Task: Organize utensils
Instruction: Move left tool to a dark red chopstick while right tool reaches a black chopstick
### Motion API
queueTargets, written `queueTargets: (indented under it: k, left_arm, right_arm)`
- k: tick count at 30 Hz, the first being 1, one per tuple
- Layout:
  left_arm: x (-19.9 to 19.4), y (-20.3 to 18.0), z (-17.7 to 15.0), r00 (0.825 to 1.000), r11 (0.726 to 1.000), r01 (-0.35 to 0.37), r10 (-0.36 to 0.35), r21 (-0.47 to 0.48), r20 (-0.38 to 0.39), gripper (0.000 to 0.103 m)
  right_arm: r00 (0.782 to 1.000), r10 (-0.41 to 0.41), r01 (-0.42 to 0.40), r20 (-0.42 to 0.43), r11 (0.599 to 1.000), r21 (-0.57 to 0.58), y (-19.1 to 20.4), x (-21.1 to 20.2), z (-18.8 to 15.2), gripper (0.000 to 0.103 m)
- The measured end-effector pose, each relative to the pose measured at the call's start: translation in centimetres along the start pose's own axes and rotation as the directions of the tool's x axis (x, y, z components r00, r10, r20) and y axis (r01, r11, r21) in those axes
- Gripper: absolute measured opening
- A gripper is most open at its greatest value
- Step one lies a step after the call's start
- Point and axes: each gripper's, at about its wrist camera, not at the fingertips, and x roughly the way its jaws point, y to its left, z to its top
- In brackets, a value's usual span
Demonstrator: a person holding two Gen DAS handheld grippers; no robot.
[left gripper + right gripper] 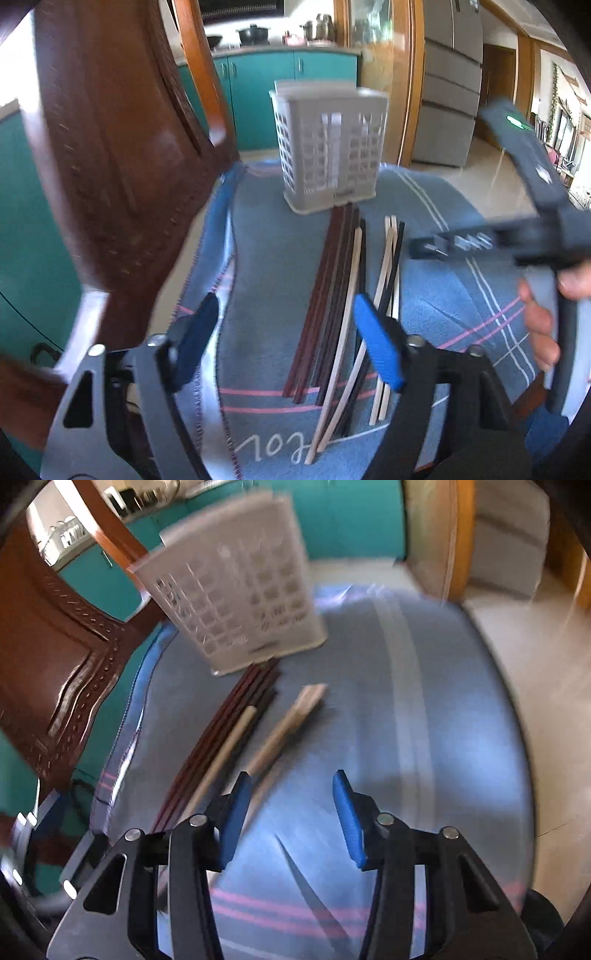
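Left gripper (284, 339): jaws apart, empty, above the chopsticks (340, 314) lying on the blue cloth (266, 236). Right gripper (291, 819): jaws apart, empty, chopsticks at 10 o'clock. Grey slotted holder (328, 147): upright at 12 o'clock, touching the chopsticks' far ends.

1. On the blue woven cloth with pink and white stripes (280, 236) that covers the surface, white cursive lettering sits near the bottom edge of the left wrist view. It appears upside down there, and only the strokes "tol" or "lot" can be made out; the rest is cut off.
2. The grey slotted plastic utensil holder (328, 147) carries a small dark label at the base of its front wall, too blurred to read in either view.
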Motion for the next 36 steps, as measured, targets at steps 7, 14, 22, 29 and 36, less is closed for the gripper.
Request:
queueTargets:
  k: [7,14,22,29,36]
  left_arm:
    - [4.0,0.1,1.8,0.995,0.998,0.049,-0.053,-0.046,-0.086,0.071]
    - [9.0,-0.7,5.4,0.974,0.994,0.108,-0.105,0.004,-0.199,0.04]
    - [12.4,-2.2,5.8,0.948,0.991,0.131,-0.118,0.027,-0.295,0.03]
    - [12.7,-2.6,4.8,0.949,0.995,0.088,-0.069,0.048,-0.307,0.025]
    - [12.0,-1.9,4.1,0.939,0.986,0.152,-0.165,-0.066,-0.303,0.013]
  right_arm:
    - [0.994,0.004,-0.013,-0.107,0.997,-0.082,1.8,4.8,3.4,0.025]
    - [0.998,-0.021,0.011,-0.058,0.986,-0.165,-0.6,4.0,4.6,0.01]
    - [0.999,0.015,-0.019,-0.036,0.992,-0.127,-3.5,2.0,4.2,0.011]
    - [1.0,-0.001,0.0,-0.007,0.983,-0.185,-2.8,0.0,2.9,0.024]
    - [0.999,-0.02,0.012,-0.033,0.978,-0.207,-3.5,1.2,2.1,0.028]
